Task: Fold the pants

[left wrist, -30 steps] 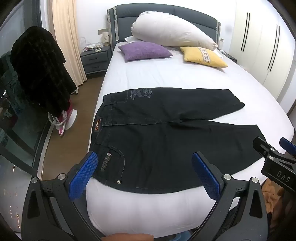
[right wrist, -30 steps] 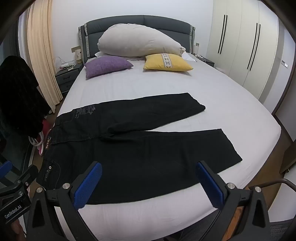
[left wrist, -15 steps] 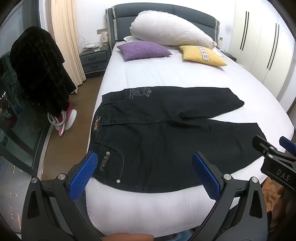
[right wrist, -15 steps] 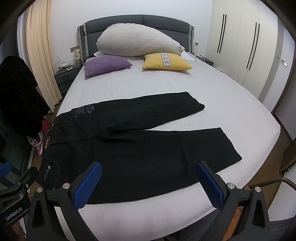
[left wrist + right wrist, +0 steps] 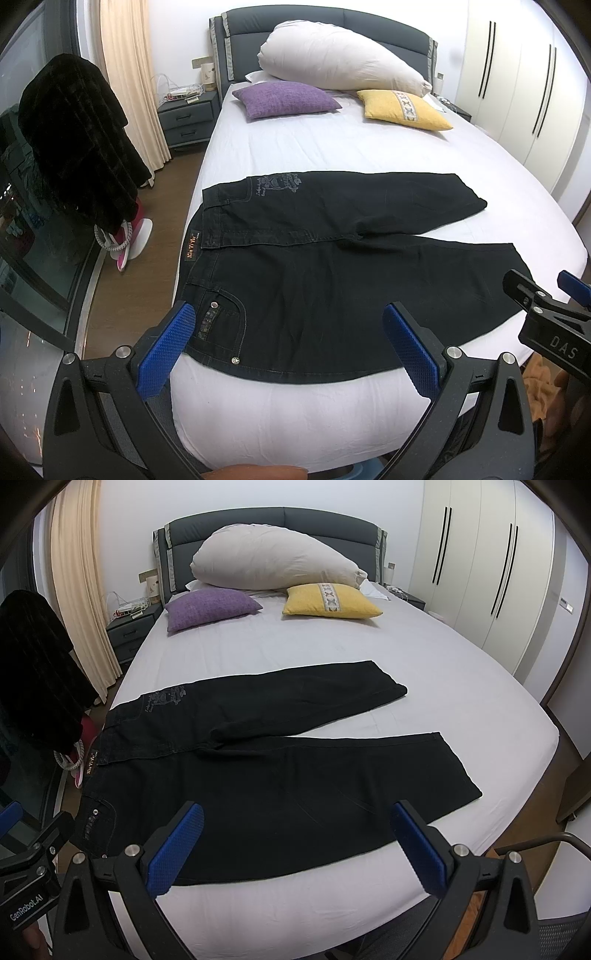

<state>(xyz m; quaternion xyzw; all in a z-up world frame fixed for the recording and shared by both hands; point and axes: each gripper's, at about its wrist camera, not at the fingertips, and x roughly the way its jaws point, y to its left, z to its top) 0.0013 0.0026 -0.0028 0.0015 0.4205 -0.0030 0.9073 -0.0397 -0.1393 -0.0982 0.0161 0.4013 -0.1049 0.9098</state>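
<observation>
Left gripper (image 5: 288, 345) is spread wide, nothing between the blue pads (image 5: 166, 345), hovering off the near edge of the bed (image 5: 280, 413). Right gripper (image 5: 295, 843) is the same: wide apart, empty, also short of the mattress edge. Neither touches fabric.

Black jeans (image 5: 332, 280) lie flat across the foot of the bed, waistband (image 5: 192, 254) at the left edge with a tan label, legs running to the right. Near leg (image 5: 332, 786) lies close to the near mattress edge; far leg (image 5: 280, 694) angles away, so the legs splay in a V with white sheet showing between the hems. Near pocket with rivets (image 5: 221, 321) sits just beyond the left pads.

Further out: purple cushion (image 5: 286, 99), yellow cushion (image 5: 402, 110), big white pillow (image 5: 340, 61) against the headboard, all well apart from the jeans. Nightstand (image 5: 186, 118) and a dark garment hanging (image 5: 74, 140) on the left, wardrobe doors (image 5: 480, 572) on the right.

Risks, judged: folding not started. Waistband and near leg sit at the mattress edges, so a sloppy pull could drag the jeans off onto the floor. Denim is thick; a shallow pinch at the hem or waist may slip or catch one layer only. Splayed legs mean a leg-over-leg fold could land skewed unless both ends move together.
</observation>
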